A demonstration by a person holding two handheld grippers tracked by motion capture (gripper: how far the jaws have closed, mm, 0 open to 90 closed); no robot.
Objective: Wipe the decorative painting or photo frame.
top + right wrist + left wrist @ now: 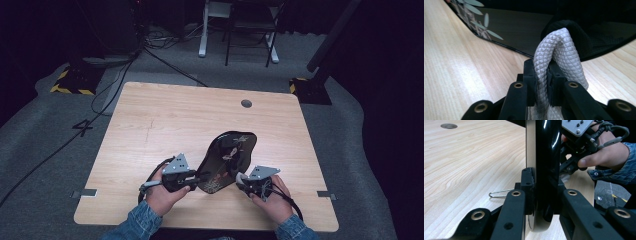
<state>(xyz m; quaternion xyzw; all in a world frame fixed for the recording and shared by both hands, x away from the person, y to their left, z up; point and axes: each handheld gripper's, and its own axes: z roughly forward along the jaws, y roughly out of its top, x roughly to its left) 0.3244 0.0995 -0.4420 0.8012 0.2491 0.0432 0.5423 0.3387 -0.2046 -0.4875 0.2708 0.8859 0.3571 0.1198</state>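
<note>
While your left claw clamps the near-left rim of the black tray, the tray stands tilted on the desk, its painted face turned toward your right claw. That right claw is closed on a folded grey cloth, which presses against the tray's edge just ahead of its jaws. Seen along your left claw, a bent wire clip lies on the desk just left of the jaws, touching nothing. A round grommet hole sits well beyond the tray. Your right hand is close behind the tray.
</note>
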